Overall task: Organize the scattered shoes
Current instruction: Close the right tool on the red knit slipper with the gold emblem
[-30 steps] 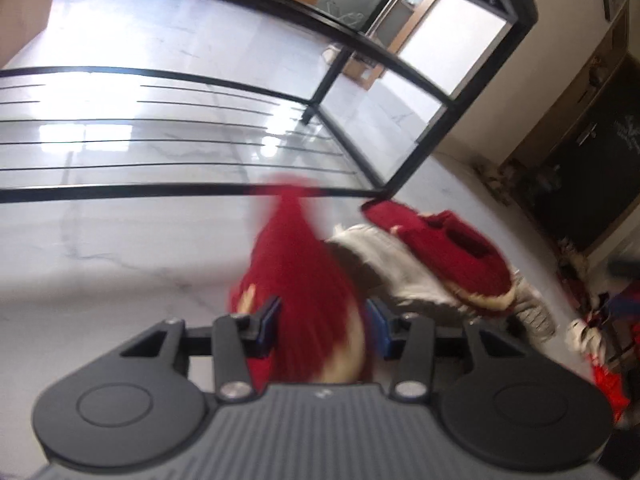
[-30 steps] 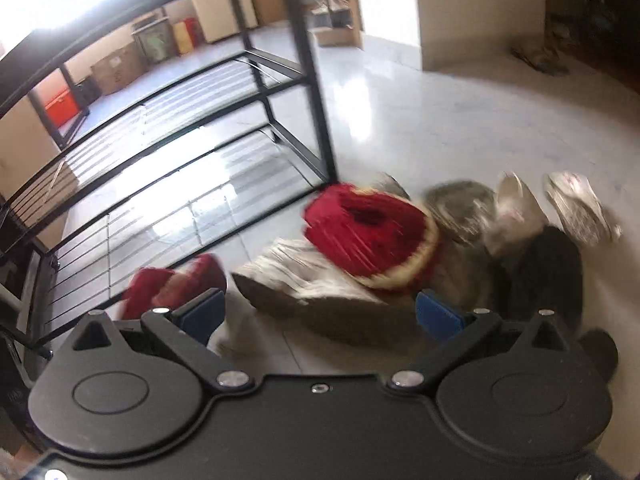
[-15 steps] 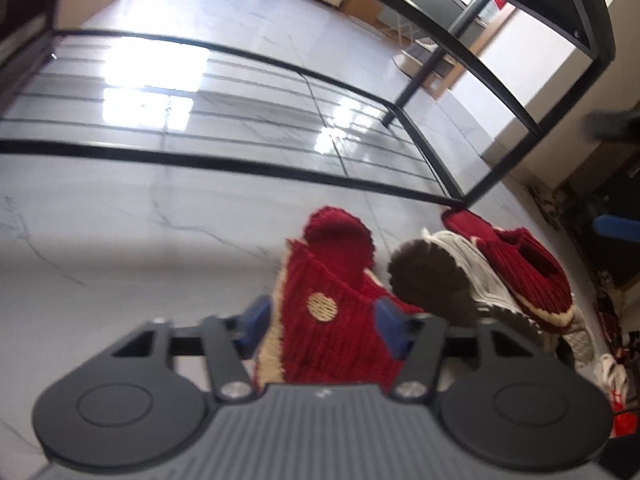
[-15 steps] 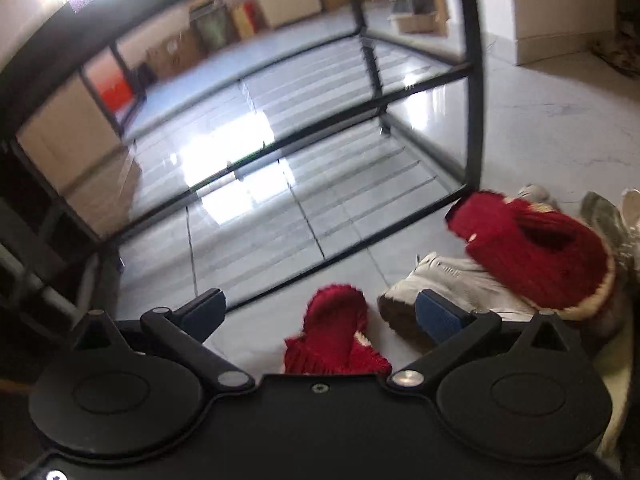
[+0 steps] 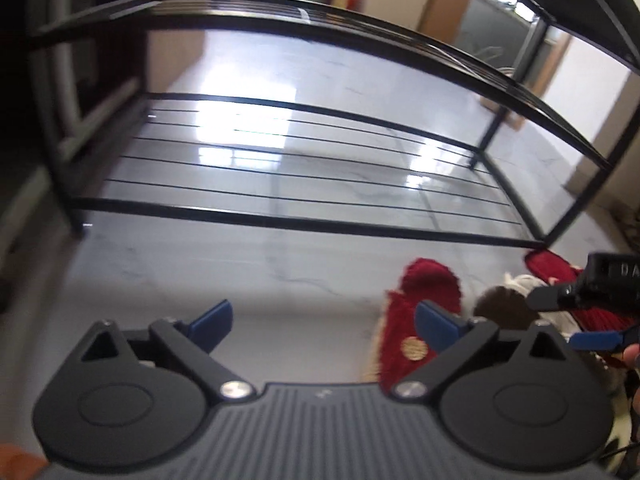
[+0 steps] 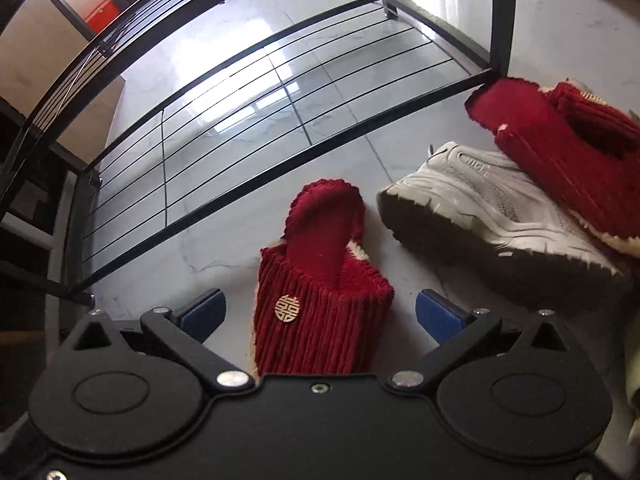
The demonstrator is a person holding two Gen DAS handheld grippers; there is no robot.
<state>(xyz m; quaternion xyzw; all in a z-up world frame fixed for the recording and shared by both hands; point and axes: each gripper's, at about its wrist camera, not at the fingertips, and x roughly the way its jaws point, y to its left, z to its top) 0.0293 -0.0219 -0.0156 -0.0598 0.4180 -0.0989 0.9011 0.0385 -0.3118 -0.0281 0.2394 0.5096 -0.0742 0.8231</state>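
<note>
Below, two wrist views of a marble floor [image 6: 224, 240] in front of a black wire shoe rack [image 6: 280, 160]. Right wrist view: the right gripper [image 6: 320, 316] hangs low over the floor with its blue-padded fingers [image 6: 202, 312] spread wide, holding nothing. Between them lies a red knitted slipper [image 6: 320, 280] bearing a round gold emblem [image 6: 287, 309]; its heel end points toward the rack's front bottom rail, and neither pad touches it. Just to the right of this slipper a white sneaker [image 6: 488, 208] with a dark sole lies tilted on its side. A second red slipper [image 6: 560, 148] rests against the sneaker's upper, its far end beside the rack's front right post [image 6: 500, 16]. The rack's lowest tier of thin wires carries no shoes.

Left wrist view: the left gripper [image 5: 323, 320] is likewise spread apart and empty, positioned over bare floor [image 5: 240, 272] to the left of the shoes. The emblem slipper [image 5: 416, 320] appears partly behind its right finger [image 5: 436, 326]; the sneaker's dark toe [image 5: 500, 312] and the second red slipper [image 5: 548, 266] lie farther right. The right gripper [image 5: 592, 312] enters at the right edge, over those shoes. This view is slightly blurred.
</note>
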